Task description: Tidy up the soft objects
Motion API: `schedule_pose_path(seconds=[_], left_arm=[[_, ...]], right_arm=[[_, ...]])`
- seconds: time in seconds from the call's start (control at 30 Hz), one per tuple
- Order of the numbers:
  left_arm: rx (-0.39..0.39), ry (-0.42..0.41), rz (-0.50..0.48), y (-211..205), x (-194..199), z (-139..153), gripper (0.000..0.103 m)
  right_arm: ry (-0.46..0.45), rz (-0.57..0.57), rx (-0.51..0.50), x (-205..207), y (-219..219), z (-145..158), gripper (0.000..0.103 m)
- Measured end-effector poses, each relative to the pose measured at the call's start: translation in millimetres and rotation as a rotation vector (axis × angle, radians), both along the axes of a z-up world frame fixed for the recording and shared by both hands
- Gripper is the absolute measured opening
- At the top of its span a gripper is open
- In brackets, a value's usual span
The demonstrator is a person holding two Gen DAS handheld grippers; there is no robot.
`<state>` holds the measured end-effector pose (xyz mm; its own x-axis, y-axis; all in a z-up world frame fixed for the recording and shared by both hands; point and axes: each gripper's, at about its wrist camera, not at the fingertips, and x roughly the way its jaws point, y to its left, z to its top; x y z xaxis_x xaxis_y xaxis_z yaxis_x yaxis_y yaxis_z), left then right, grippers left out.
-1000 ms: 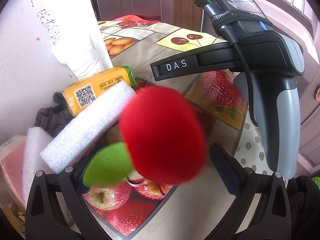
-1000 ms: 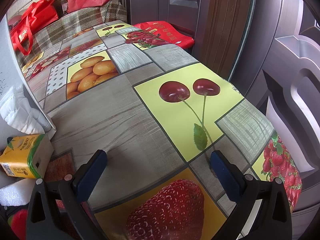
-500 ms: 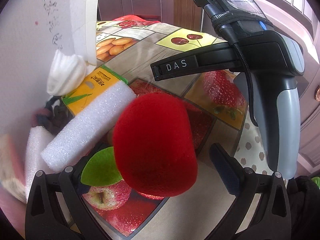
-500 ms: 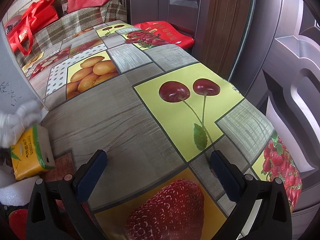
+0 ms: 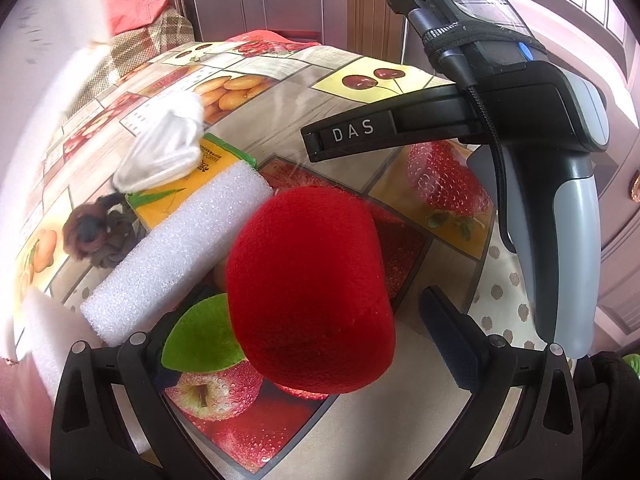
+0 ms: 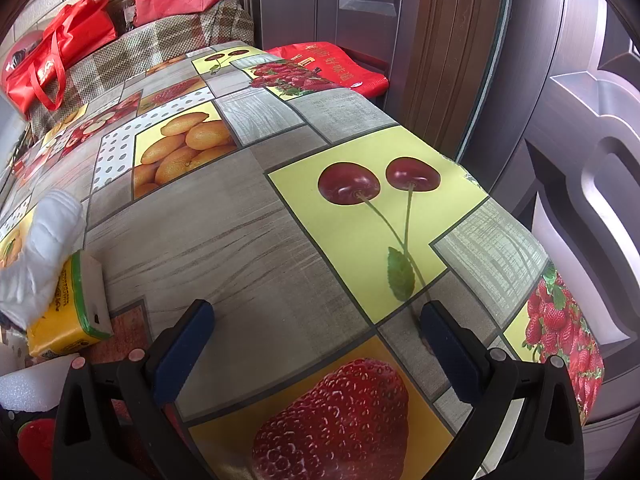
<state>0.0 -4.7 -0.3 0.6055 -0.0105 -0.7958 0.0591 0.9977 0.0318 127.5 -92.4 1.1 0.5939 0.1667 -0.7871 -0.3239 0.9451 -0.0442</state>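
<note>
The plush apple (image 5: 308,292) sits between the left gripper (image 5: 308,336)'s spread fingers, seemingly ungripped, while since a second ago a white-gloved hand (image 5: 164,148) at ten o'clock has turned the yellow tissue pack (image 5: 188,188). The white foam roll (image 5: 176,252) lies untouched. The right gripper (image 6: 312,340) hovers open and empty over the worktop (image 6: 248,240), so sorting looks barely started.

Black plastic left gripper (image 5: 320,344) with dark blue finger pads (image 5: 450,334) and silver screws at the joints. Same build on the right gripper (image 6: 316,344) in its own view; seen from the left, a grey-and-black handle (image 5: 560,220), "DAS" in white lettering, black cable, strapped phone (image 5: 452,4) with green light.
</note>
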Motion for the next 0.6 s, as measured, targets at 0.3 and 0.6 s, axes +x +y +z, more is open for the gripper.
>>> schedule_pose_path(seconds=[0.3, 0.6], left_arm=[[0.0, 0.0, 0.0, 0.0, -0.1, 0.0, 0.102], [0.0, 0.0, 0.0, 0.0, -0.1, 0.0, 0.102]], right_arm=[[0.0, 0.0, 0.0, 0.2, -1.1, 0.6, 0.103], [0.0, 0.0, 0.0, 0.2, -0.9, 0.6, 0.103]])
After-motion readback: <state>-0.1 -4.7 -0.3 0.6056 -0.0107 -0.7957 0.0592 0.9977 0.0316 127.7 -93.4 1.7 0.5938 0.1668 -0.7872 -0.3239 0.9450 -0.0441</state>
